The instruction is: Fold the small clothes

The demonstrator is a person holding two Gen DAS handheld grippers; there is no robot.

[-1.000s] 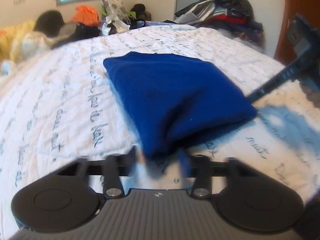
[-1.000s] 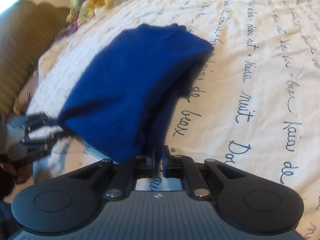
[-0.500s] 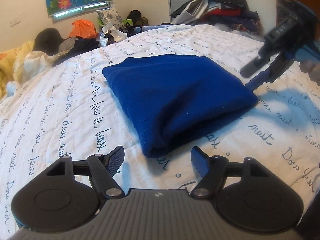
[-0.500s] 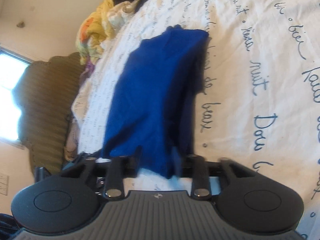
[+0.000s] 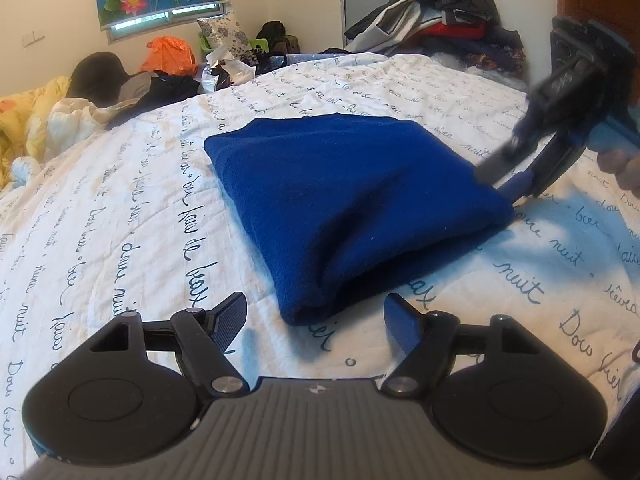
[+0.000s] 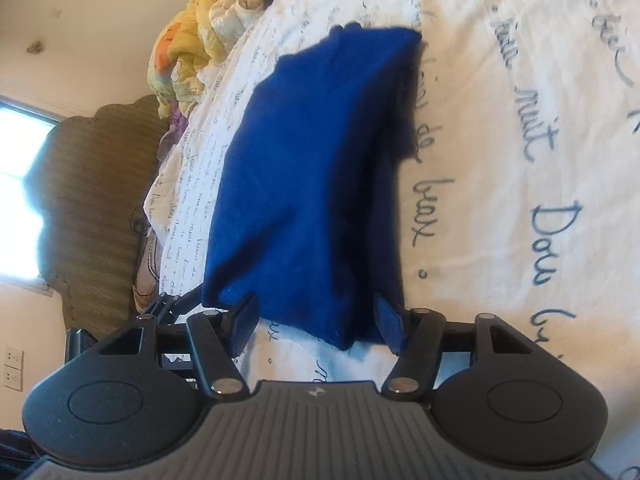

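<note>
Both grippers have let go since 1 second ago: left gripper (image 5: 316, 316) and right gripper (image 6: 316, 320) now stand with jaws wide apart at the folded blue cloth (image 5: 352, 204) lying on the bedsheet (image 5: 120, 220). Better withdraw straight back, so no finger drags the fold.

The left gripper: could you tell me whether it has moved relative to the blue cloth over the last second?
Yes. The left gripper has opened and drawn back from the blue cloth; its near corner now lies beyond the fingertips.
</note>
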